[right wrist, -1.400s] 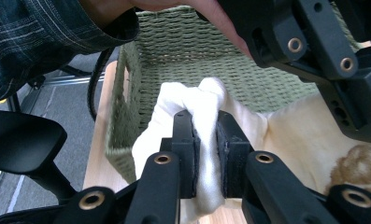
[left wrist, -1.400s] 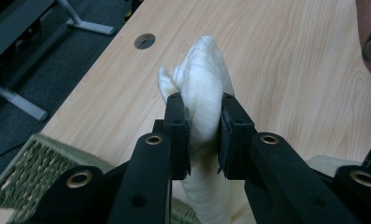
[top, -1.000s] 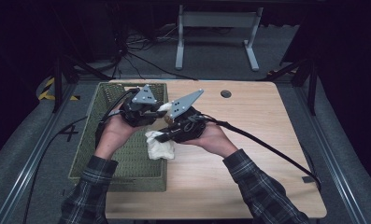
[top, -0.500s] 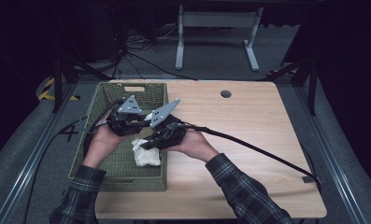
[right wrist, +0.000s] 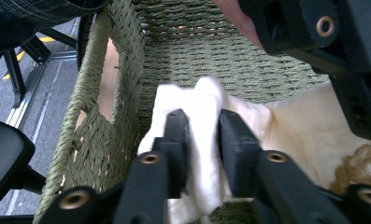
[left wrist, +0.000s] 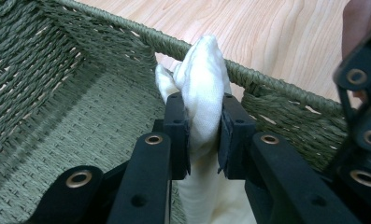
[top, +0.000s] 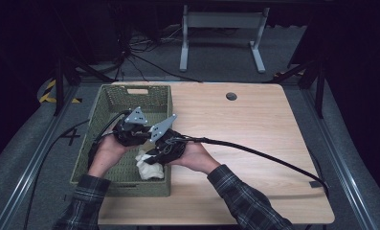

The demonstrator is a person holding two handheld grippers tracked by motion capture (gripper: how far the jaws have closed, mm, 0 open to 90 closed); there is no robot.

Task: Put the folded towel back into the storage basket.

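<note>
cloth (top: 149,167): mostly hidden under both grippers, inside the basket (top: 112,103)
cloth's brown patch (right wrist: 360,168): cut off at frame edge, beside basket wall

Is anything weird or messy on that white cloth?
Yes. The white cloth has a brown blotch near one corner, in the right gripper view. It looks like a stain or a print; I cannot tell which. The green basket looks undamaged.

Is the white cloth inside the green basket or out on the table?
Inside: the white cloth hangs bunched between the green basket walls, just below its rim.
</note>
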